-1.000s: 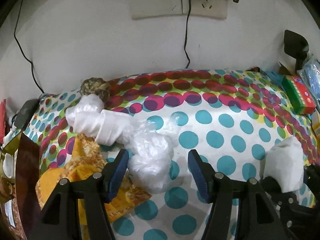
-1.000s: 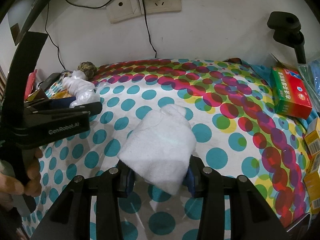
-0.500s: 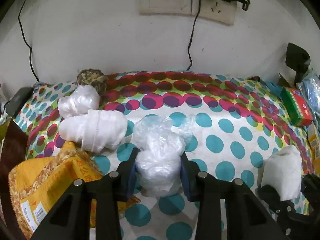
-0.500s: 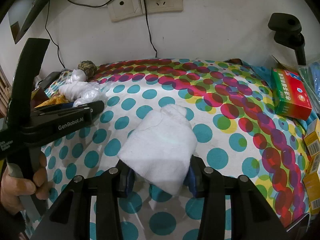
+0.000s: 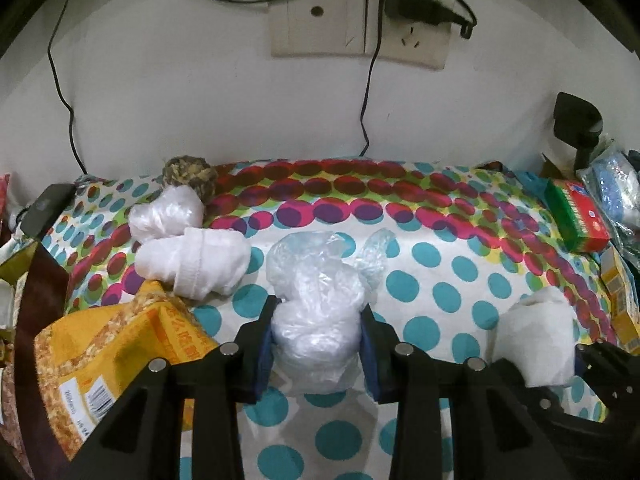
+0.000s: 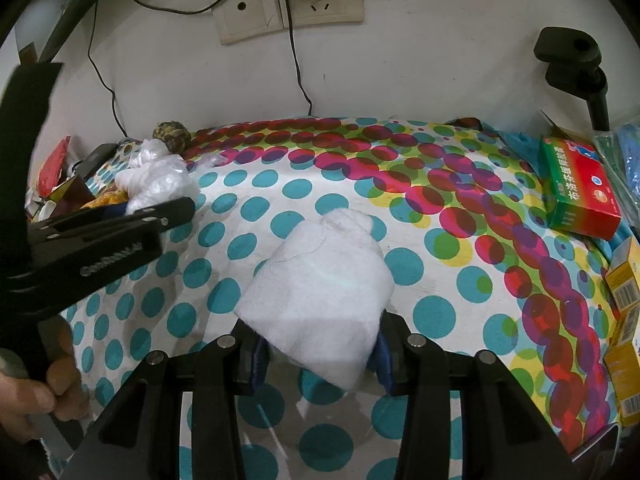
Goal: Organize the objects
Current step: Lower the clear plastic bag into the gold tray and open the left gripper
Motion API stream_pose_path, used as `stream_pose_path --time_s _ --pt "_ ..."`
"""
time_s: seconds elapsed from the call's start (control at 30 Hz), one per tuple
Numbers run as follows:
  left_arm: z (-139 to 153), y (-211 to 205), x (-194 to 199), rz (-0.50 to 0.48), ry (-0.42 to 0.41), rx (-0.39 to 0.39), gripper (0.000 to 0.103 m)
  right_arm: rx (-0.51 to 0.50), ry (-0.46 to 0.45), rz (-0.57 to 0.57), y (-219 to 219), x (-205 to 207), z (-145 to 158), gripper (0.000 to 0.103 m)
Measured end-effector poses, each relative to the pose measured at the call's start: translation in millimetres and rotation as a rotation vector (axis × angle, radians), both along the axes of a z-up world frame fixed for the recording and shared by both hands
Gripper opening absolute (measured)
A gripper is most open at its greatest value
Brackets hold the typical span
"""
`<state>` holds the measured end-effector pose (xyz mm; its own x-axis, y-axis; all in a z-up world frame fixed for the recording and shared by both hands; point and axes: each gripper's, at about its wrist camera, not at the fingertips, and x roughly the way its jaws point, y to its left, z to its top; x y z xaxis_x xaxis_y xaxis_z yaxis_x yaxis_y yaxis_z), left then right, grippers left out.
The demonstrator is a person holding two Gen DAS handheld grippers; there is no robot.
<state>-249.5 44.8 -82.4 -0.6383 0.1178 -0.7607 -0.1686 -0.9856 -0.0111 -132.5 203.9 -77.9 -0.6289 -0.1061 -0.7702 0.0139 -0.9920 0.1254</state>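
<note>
My left gripper (image 5: 318, 346) is shut on a crumpled clear plastic bag (image 5: 316, 308) over the polka-dot cloth (image 5: 440, 264). My right gripper (image 6: 318, 354) is shut on a folded white towel (image 6: 320, 292), held low over the cloth; the towel also shows in the left wrist view (image 5: 536, 336). A rolled white cloth (image 5: 196, 264), a white plastic bundle (image 5: 166, 212) and a brown woven ball (image 5: 188, 174) lie at the back left. The left gripper body (image 6: 100, 240) shows at the left of the right wrist view.
A yellow snack bag (image 5: 116, 356) lies front left. A green and red box (image 6: 576, 188) and yellow boxes (image 6: 624, 312) line the right edge. A black clamp stand (image 6: 576, 64) stands at the back right. Wall sockets with cables (image 5: 360, 40) hang behind.
My left gripper closed on the clear plastic bag and drew it a little back from the white bundles. My right gripper kept hold of the towel, nearly still.
</note>
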Motion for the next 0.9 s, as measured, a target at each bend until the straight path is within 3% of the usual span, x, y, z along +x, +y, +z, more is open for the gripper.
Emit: stream_pose_path --time_s 0.5,0.67,0.9 --pt "24 -18 38 0.037 0.001 0.025 0.037 0.051 -0.004 -0.003 -6 1 -3 0.040" --pt "47 -26 57 0.038 0.030 0.008 0.037 0.065 -0.006 -0.004 -6 1 -5 0.040" --pt "96 -67 89 0.088 0.084 0.045 0.037 0.069 -0.007 -0.006 -6 0 -5 0.041"
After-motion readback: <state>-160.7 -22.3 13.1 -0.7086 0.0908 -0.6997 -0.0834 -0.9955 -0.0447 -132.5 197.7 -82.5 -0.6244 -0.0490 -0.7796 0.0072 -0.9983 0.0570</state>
